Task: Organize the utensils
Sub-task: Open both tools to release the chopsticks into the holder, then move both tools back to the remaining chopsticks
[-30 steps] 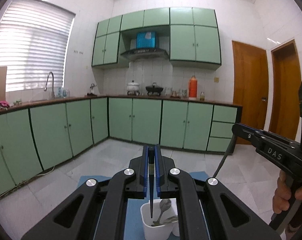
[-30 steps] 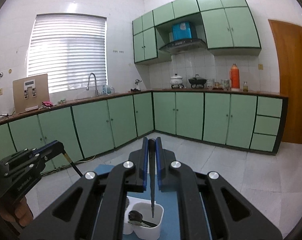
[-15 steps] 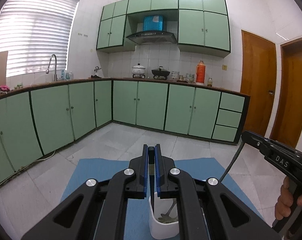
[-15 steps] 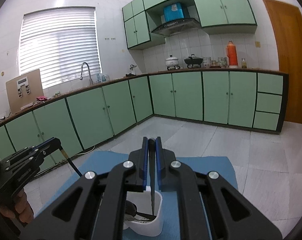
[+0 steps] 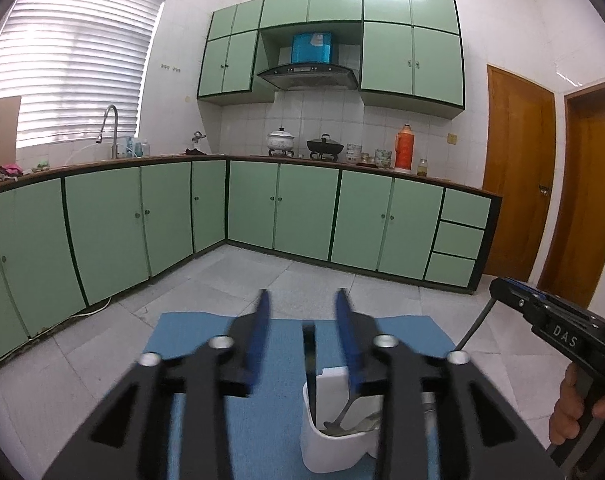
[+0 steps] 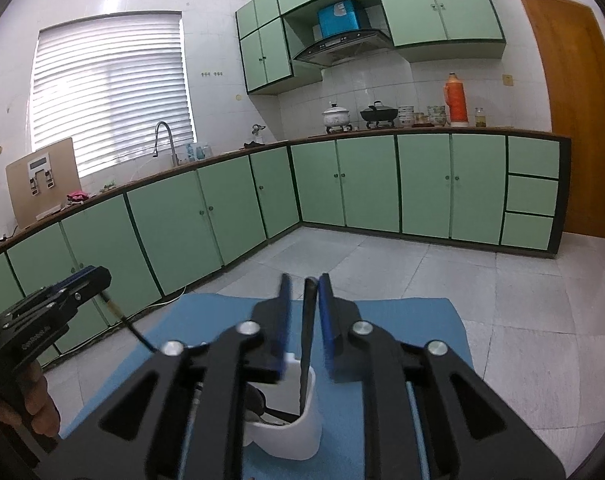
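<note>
While both pairs of tongs hover over the white utensil holder [image 5: 334, 436], neither one grips anything. The left tongs [image 5: 302, 320] stand wide apart, their blue pads [image 5: 260, 328] spread to either side, and a dark utensil handle [image 5: 308, 356] rises free in the gap between them, nearer the right pad, its lower end down inside the holder. A metal spoon [image 5: 344, 412] also lies in the holder, leaning against the inner wall.

In the right wrist view the right tongs [image 6: 304, 312] are parted by a narrower gap, and a black utensil handle [image 6: 307, 336] stands upright between the pads [image 6: 326, 320]; it sits very close to the right pad, and I cannot tell whether it touches. Its tip reaches down into the white holder [image 6: 290, 436], where darker utensil heads rest at the bottom.

The holder sits on a blue mat [image 6: 402, 340] covering the table. Each wrist view catches the other handheld gripper off to the side, held in a bare hand [image 5: 574, 412]
</note>
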`<state>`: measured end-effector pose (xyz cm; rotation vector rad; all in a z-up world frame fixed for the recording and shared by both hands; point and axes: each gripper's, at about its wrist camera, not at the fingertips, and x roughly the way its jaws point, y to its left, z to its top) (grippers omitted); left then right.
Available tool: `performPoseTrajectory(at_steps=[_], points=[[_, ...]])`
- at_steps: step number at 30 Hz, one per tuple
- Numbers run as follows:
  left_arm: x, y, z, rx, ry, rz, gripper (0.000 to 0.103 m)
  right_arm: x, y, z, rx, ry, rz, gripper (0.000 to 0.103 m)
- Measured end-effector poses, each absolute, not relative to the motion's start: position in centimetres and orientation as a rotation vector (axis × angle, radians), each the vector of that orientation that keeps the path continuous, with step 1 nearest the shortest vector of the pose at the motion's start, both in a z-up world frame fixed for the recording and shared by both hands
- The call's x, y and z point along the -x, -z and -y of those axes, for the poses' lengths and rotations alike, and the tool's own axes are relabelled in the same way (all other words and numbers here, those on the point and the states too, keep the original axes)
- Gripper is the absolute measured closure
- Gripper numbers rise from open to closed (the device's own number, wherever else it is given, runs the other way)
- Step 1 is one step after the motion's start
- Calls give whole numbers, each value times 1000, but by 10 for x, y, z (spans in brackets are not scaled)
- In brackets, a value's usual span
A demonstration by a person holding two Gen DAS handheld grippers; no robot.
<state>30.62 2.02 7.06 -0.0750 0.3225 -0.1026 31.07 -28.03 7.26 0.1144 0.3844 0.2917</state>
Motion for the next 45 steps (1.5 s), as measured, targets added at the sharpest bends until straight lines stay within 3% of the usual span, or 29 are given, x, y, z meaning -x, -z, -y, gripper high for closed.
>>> performPoseTrajectory(at_steps=[2, 7, 17, 27, 31, 45], points=[[-305, -71, -21, 78, 101, -318, 56, -307, -73, 283, -123, -286, -370, 57], [-302, -68, -22, 87, 99, -322, 44, -299, -72, 288, -126, -293, -367, 53], [-290, -64, -32, 113, 80, -310, 33, -283, -76, 304, -161, -283, -335, 45], [-216, -44, -51, 96, 48, -288, 21, -207, -45, 314, -117, -244, -323, 31], [-180, -19, -44, 32, 45, -300, 16, -165, -16, 313, -121, -230, -347, 31], [-87, 79, -13, 26, 38, -387, 16, -61, 83, 283, -64, -118, -412, 35]])
